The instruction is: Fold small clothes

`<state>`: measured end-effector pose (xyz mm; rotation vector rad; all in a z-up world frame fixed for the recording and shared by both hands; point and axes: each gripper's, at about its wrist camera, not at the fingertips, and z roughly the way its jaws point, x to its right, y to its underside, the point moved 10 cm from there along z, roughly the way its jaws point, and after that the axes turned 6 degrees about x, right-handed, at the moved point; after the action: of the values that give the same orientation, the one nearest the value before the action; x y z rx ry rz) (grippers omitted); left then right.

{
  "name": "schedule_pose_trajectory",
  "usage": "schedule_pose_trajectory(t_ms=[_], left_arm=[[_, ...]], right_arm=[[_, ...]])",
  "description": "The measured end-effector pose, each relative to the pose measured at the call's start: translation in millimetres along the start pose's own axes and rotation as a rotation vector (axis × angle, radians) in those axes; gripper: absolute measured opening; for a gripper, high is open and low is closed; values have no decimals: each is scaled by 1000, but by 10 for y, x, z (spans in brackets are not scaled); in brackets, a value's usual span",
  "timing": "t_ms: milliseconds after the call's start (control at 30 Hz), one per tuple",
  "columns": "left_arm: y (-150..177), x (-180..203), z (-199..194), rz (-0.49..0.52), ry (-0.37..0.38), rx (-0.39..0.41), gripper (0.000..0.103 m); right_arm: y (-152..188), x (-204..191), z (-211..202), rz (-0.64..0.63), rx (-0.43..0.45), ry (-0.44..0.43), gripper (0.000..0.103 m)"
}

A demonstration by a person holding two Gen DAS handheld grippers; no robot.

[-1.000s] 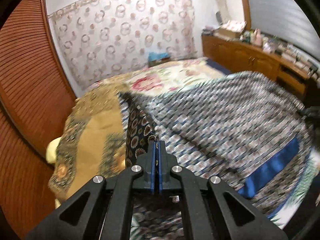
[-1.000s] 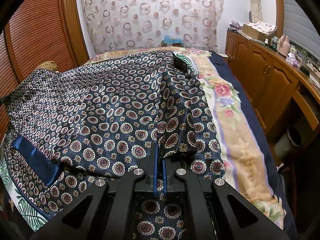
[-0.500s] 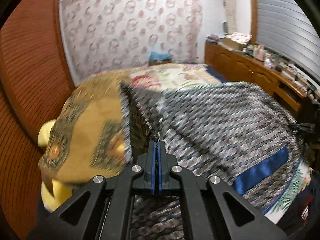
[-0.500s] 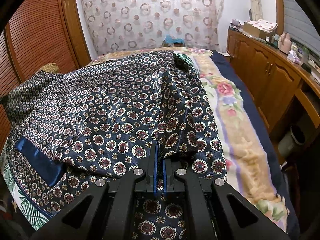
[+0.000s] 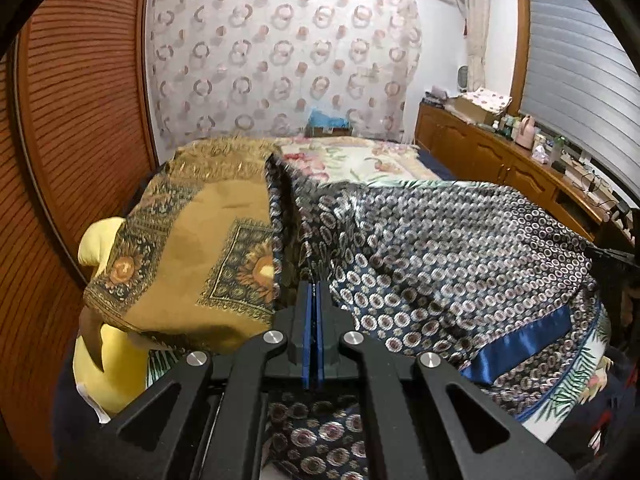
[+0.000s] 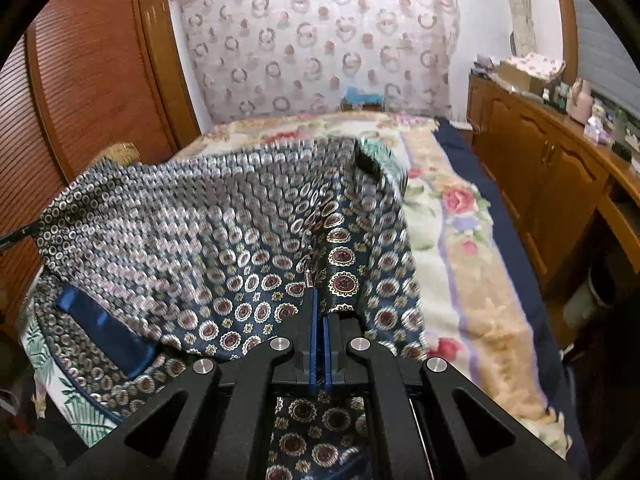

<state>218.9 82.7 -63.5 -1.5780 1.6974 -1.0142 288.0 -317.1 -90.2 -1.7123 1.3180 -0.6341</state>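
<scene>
A dark navy silky garment (image 5: 448,248) with round medallion print and a plain blue band (image 5: 520,346) hangs stretched above the bed. It also shows in the right wrist view (image 6: 208,240), with its blue band (image 6: 104,330) low on the left. My left gripper (image 5: 313,286) is shut on the garment's left edge. My right gripper (image 6: 319,294) is shut on its right edge. The cloth spans between the two grippers, lifted and partly blurred.
A floral bedspread (image 6: 452,240) covers the bed. A gold-brown patterned cover (image 5: 200,252) lies over a yellow pillow (image 5: 112,364) at the left. A slatted wooden wardrobe (image 5: 60,140) stands left, and a wooden cabinet (image 6: 552,176) with clutter stands right. A curtain (image 5: 280,60) hangs behind.
Both grippers have lifted the garment and drawn it back toward me; its far edge has come off the bed's far part, baring more floral bedspread. Both stay shut on the cloth.
</scene>
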Motion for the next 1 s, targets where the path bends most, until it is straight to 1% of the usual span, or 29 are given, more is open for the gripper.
schedule_pose_trajectory(t_ms=[100,167,233,300,467,567,667,700,733,767,800,833,867,933,967,1000], left_arm=[[-46,48,-126,-4,19,20,3],[-16,60,-189,-10,27,22,3],[66,66,-201,-7,24,9,3],[224,34,-154,8,2,-22,3],[501,-51,46,-19,-15,-88,3],[569,-80,68,-28,-27,-98,3],[590,-83,42,-28,-25,-88,5],[587,-92,36,-29,-25,-86,15],[593,-94,23,-31,-23,-84,22],[596,-99,14,-34,-18,-81,23],[601,-105,13,-39,-18,-83,31],[603,-121,17,-45,-17,-86,43],[598,-128,14,-56,-6,-82,45],[605,-121,10,-63,-2,-80,54],[605,-132,14,-62,-11,-78,56],[610,-144,28,-63,-20,-81,60]], right_arm=[[-65,56,-189,1,33,2,2],[-92,91,-316,2,52,7,2],[-97,134,-421,8,65,12,2],[-45,173,-465,16,63,18,2],[204,218,-243,27,-7,54,2],[230,196,-125,41,-19,60,2],[196,155,-68,46,-18,63,3],[184,109,-84,40,-14,62,4],[167,84,-97,33,-11,63,4],[141,73,-120,24,-5,65,4],[120,47,-149,15,3,69,4],[101,30,-175,8,11,72,4],[76,-21,-224,1,21,74,4],[56,-71,-305,-12,44,79,4],[50,-99,-319,-18,51,78,5],[41,-137,-335,-25,59,76,9]])
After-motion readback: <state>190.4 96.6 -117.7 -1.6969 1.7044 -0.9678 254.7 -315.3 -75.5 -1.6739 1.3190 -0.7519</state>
